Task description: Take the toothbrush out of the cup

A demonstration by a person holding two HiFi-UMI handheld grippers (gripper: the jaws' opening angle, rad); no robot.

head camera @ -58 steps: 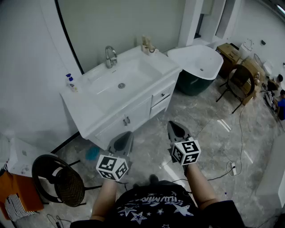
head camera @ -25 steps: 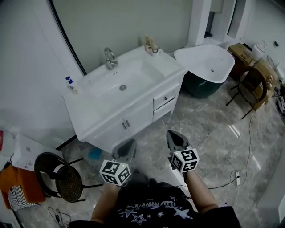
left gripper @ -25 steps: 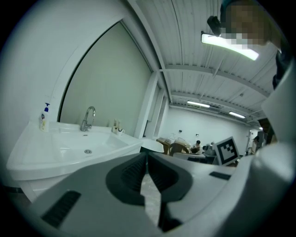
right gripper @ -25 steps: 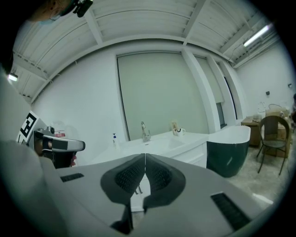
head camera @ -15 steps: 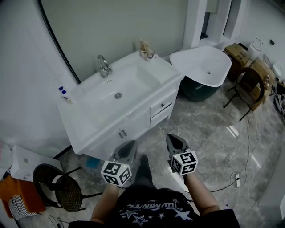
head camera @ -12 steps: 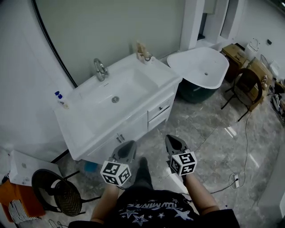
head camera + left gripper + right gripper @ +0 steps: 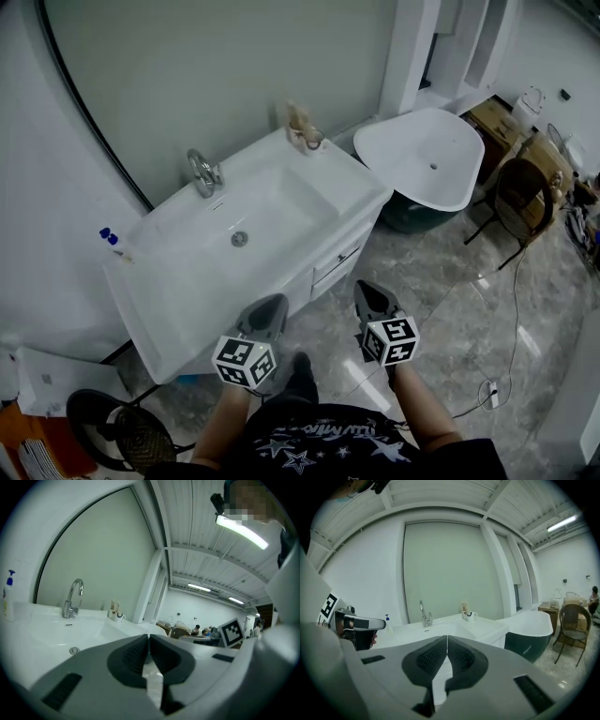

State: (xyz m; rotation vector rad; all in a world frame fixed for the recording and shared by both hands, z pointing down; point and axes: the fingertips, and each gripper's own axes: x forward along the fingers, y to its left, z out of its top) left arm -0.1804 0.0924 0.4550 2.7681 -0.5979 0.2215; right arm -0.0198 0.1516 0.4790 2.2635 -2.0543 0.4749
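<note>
A white cup (image 7: 313, 141) stands at the far right corner of the white vanity top (image 7: 361, 178), with the toothbrush (image 7: 296, 116) upright in it. The cup (image 7: 119, 617) and toothbrush (image 7: 112, 607) look small and far off in the left gripper view. In the right gripper view the cup (image 7: 471, 616) and toothbrush (image 7: 464, 607) sit just right of the tap. My left gripper (image 7: 269, 306) and right gripper (image 7: 369, 289) hang side by side over the floor in front of the vanity, well short of the cup. Both are shut and empty, the left gripper (image 7: 149, 637) and the right gripper (image 7: 447, 639) alike.
The vanity holds a basin (image 7: 246, 220), a chrome tap (image 7: 202, 172) and a soap bottle (image 7: 111, 240) at its left. A white bathtub (image 7: 422, 155) stands to the right, with a chair (image 7: 518, 192) beyond it. A black round stool (image 7: 112, 433) is low on the left. Cables (image 7: 487, 389) lie on the marble floor.
Both grippers and the person have come nearer to the vanity, which now sits closer and lower in the head view. The jaws stay shut and nothing has been taken hold of.
</note>
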